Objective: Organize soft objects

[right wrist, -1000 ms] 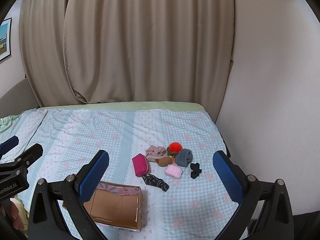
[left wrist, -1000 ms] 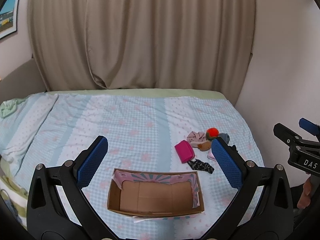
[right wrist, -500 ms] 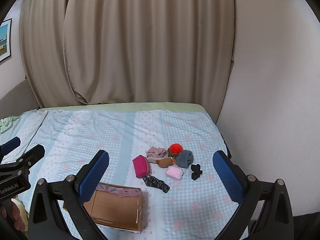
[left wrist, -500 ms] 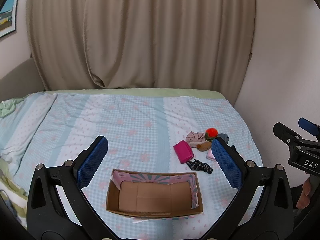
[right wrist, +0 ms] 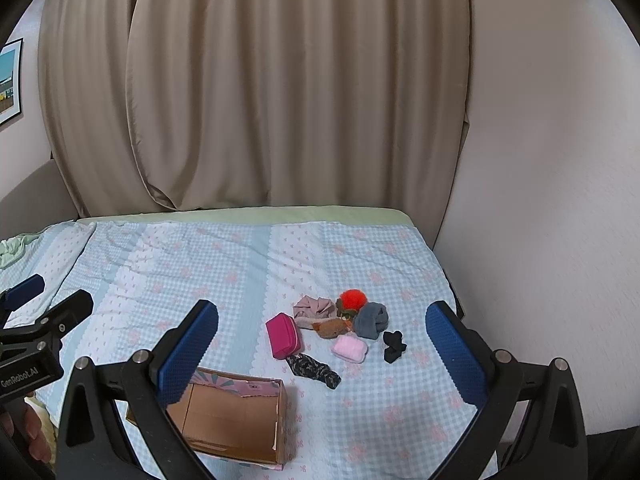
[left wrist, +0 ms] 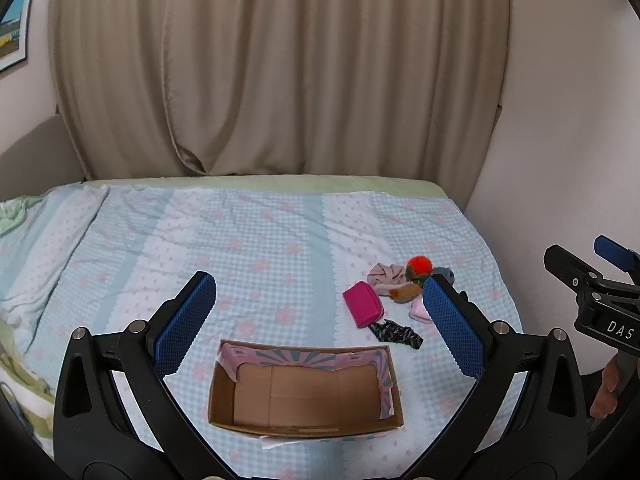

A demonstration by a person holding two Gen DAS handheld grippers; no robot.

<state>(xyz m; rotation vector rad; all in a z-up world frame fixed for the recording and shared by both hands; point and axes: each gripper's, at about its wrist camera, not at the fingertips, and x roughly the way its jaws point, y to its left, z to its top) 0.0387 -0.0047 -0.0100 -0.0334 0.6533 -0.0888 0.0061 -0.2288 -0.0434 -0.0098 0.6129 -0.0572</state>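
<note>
While the left wrist camera is looking down over the bed, the left gripper [left wrist: 316, 324] is hanging above the blue-and-white checked bedsheet [left wrist: 248, 248] with its blue-padded fingers [left wrist: 186, 322] standing wide apart and holding nothing. Directly under it, the open brown cardboard box with pink patterned flaps [left wrist: 306, 392] is lying with nothing inside. Beyond the box's right far corner, a magenta fabric pouch [left wrist: 363, 303] is lying, and a dark patterned scrunchie [left wrist: 396, 333] is sitting just beside the pouch, toward the box. Behind the pouch, a beige crumpled cloth [left wrist: 386, 274], an orange fluffy pom-pom [left wrist: 420, 266] and a brown plush toy [left wrist: 406, 292] are clustering together.

Seen from the right wrist camera, the right gripper [right wrist: 322, 344] is also hovering with its fingers [right wrist: 456, 356] spread and not gripping anything. The box [right wrist: 236, 416] is lying at lower left, under the left finger. To the right of the box and farther away, the pouch [right wrist: 283, 336], scrunchie [right wrist: 314, 369], a pale pink soft pad [right wrist: 349, 349], a grey rolled sock [right wrist: 371, 320], a black small cloth piece [right wrist: 394, 346], the plush toy [right wrist: 331, 327], the cloth [right wrist: 314, 308] and the pom-pom [right wrist: 352, 299] are lying near each other.
</note>
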